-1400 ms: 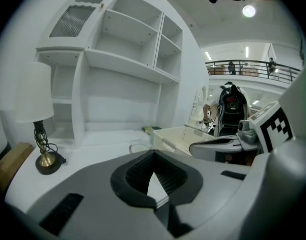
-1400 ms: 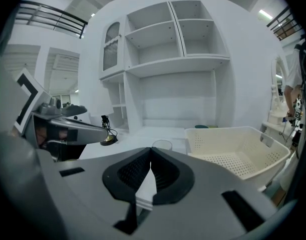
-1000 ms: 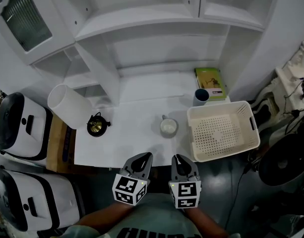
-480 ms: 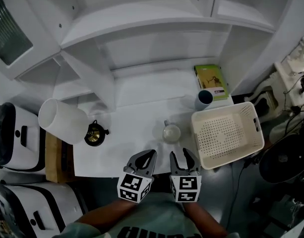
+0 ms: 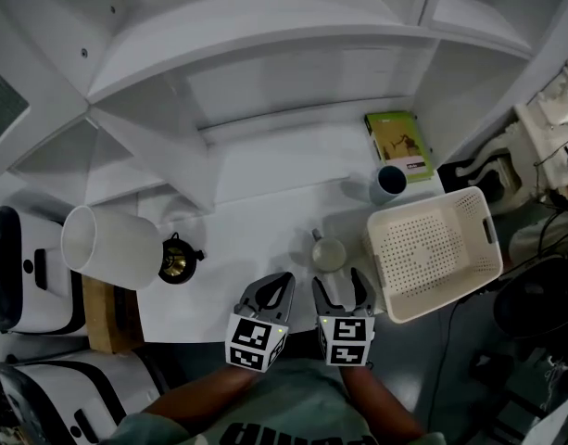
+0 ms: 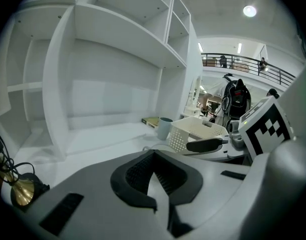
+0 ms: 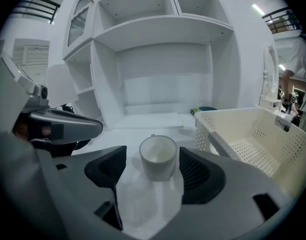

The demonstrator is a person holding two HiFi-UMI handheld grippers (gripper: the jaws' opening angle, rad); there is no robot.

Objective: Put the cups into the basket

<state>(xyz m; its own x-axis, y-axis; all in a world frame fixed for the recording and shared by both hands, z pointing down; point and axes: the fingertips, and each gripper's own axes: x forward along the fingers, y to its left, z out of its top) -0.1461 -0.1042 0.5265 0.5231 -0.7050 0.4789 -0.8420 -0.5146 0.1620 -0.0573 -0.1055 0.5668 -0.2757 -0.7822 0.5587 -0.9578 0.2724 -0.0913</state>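
Note:
A white cup stands on the white table, left of the cream perforated basket. A blue cup stands behind the basket, next to a green book. My right gripper is just short of the white cup and its jaws are opening. In the right gripper view the white cup stands between the tips of the right gripper, clear of both pads. My left gripper is beside it, shut and empty; the left gripper has its jaws meeting at the tip.
A white lamp shade and a small brass-and-black object sit at the table's left. White shelving rises behind the table. The basket overhangs the table's right end. Dark machines stand on the floor at left.
The right jaws have gone from shut to wide apart. Both grippers have moved forward, and the white cup now stands between the right jaws' tips. The left jaws stay shut.

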